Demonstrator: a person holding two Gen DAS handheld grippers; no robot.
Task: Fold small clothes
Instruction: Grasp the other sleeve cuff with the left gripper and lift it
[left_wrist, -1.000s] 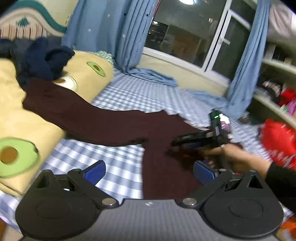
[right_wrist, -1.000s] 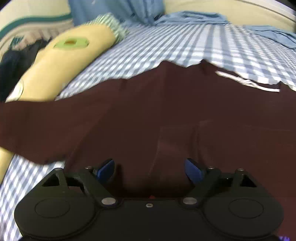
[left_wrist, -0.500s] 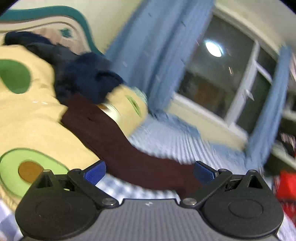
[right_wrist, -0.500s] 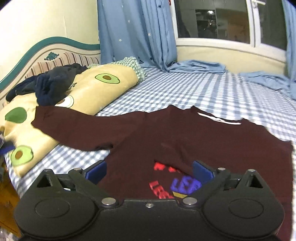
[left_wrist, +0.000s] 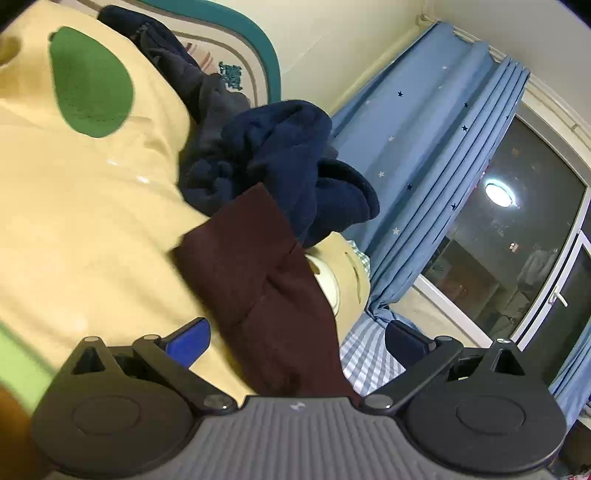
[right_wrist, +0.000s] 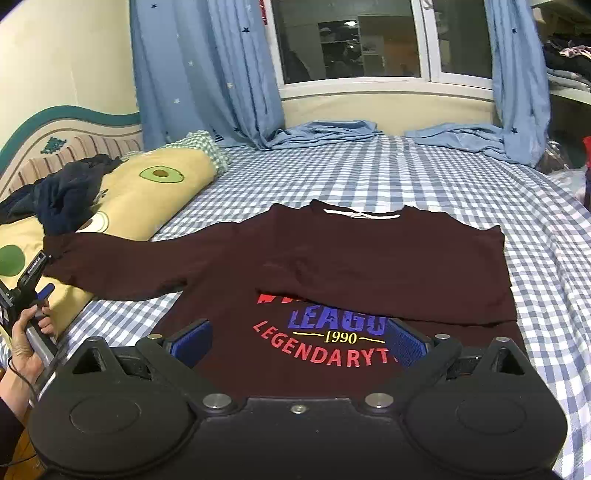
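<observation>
A dark maroon long-sleeved shirt with red, blue and yellow print lies flat on the checked bed. Its right sleeve is folded across the chest. Its left sleeve stretches left onto the avocado pillow. My right gripper is open and empty, held above the shirt's lower front. My left gripper is open, with the sleeve's cuff end lying between and just beyond its fingers on the pillow. It also shows at the left edge of the right wrist view.
A heap of navy clothes lies on the pillow right behind the cuff, against the headboard. Blue curtains hang by the window, their ends pooled on the far side of the bed. Shelves with clothes stand at the right.
My right gripper has let go, lifted and pulled back from the shirt, whose right sleeve now lies folded over the chest. My left gripper has swung left to the sleeve cuff on the pillow.
</observation>
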